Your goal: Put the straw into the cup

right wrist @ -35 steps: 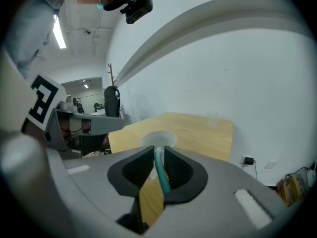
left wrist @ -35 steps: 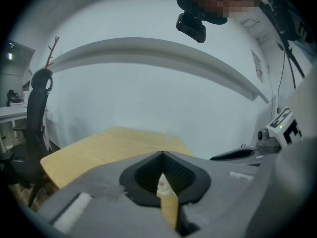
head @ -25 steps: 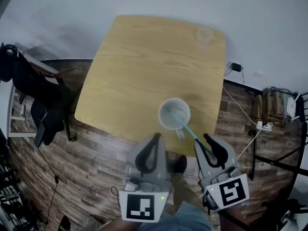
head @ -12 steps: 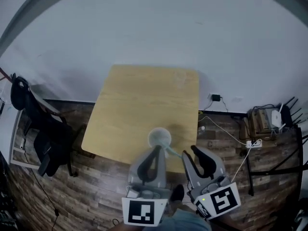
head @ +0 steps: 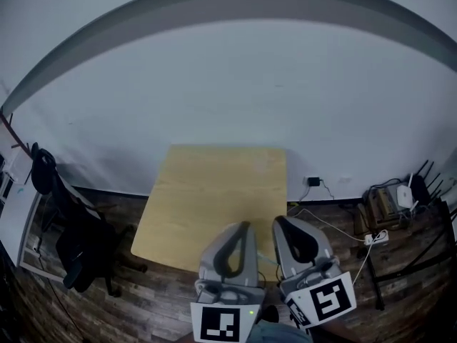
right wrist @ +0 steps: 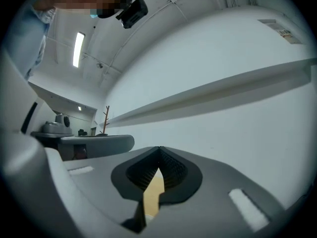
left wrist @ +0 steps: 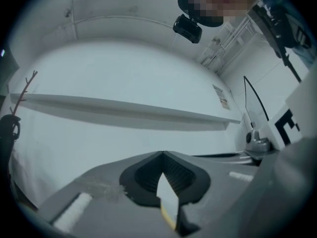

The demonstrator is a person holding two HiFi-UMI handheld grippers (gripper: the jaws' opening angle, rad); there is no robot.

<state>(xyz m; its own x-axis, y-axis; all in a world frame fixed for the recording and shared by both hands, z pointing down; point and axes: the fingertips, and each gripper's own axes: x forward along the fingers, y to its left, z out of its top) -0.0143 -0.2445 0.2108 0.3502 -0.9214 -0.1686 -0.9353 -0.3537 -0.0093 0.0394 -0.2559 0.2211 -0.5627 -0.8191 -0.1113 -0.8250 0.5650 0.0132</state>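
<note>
Both grippers are raised side by side in front of the near edge of the wooden table [head: 214, 191]. In the head view my left gripper [head: 243, 227] and my right gripper [head: 280, 221] cover the spot where the cup and straw stood, so neither one shows. My left gripper [left wrist: 162, 153] points at a bare white wall, its jaws meeting at the tip with nothing between them. My right gripper [right wrist: 159, 148] is likewise shut and empty. Only a strip of tabletop [right wrist: 152, 192] shows through the gap behind its pads.
A black chair [head: 78, 256] stands left of the table. Cables and a power strip [head: 371, 238] lie on the wood floor at the right, beside a box with a router [head: 391, 200]. A white wall with a ledge [right wrist: 213, 93] fills the background.
Both grippers have risen and tipped up toward the wall. The cup with the teal straw has passed out of sight behind them. The right gripper's jaws, open near the straw before, are shut.
</note>
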